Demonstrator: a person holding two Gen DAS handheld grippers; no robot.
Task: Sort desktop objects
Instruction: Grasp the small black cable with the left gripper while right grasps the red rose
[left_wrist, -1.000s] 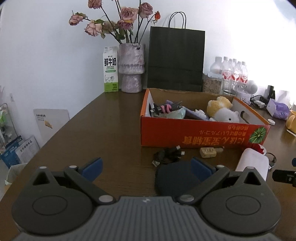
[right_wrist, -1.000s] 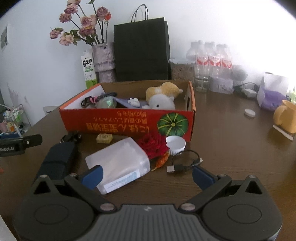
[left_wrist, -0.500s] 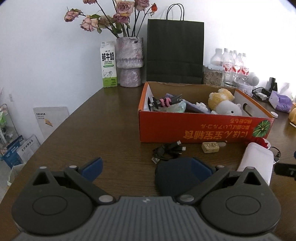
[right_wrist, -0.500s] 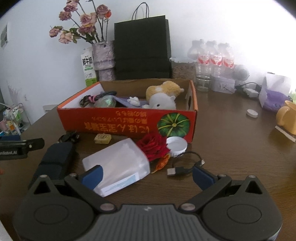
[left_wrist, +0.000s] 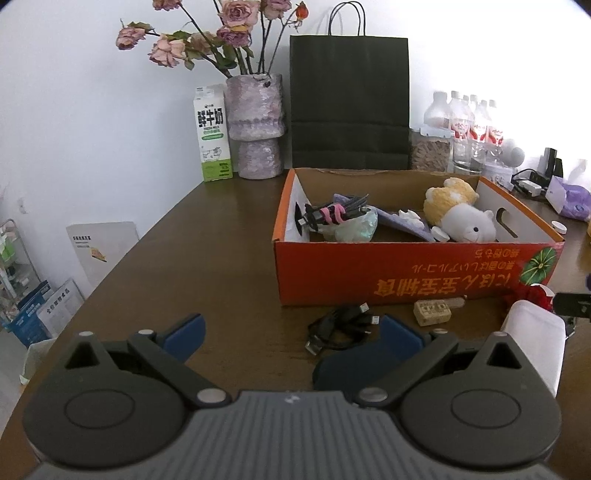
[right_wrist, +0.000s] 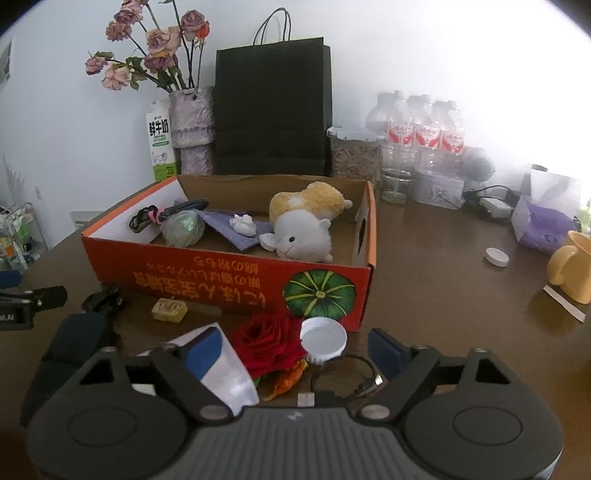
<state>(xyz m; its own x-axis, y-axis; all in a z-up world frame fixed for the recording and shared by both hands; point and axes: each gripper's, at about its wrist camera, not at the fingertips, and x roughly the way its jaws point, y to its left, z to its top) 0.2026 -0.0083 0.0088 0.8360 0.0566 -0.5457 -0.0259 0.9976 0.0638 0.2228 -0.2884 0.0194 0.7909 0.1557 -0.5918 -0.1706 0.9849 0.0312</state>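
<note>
An orange cardboard box (right_wrist: 221, 277) (left_wrist: 406, 275) holds plush toys, a cable bundle and a cloth. In front of it lie a red rose (right_wrist: 269, 343), a white cap (right_wrist: 323, 336), a white packet (right_wrist: 229, 373) (left_wrist: 535, 339), a USB cable (right_wrist: 343, 384), a small yellow block (right_wrist: 168, 308) (left_wrist: 432, 312), a black cable (left_wrist: 340, 326) and a dark blue pouch (left_wrist: 347, 369) (right_wrist: 74, 343). My right gripper (right_wrist: 293, 347) is closing, with the rose and cap between its jaws; the pads touch neither. My left gripper (left_wrist: 291, 332) is open, its right finger over the pouch.
At the back stand a black paper bag (left_wrist: 349, 103), a vase of dried roses (left_wrist: 255, 125), a milk carton (left_wrist: 212, 133) and water bottles (right_wrist: 421, 129). To the right are a yellow mug (right_wrist: 572, 266), a tissue pack (right_wrist: 543, 221) and a white lid (right_wrist: 496, 256).
My right gripper has moved forward over the packet toward the rose, and its jaws have narrowed. My left gripper has shifted forward a little; the box looks nearer.
</note>
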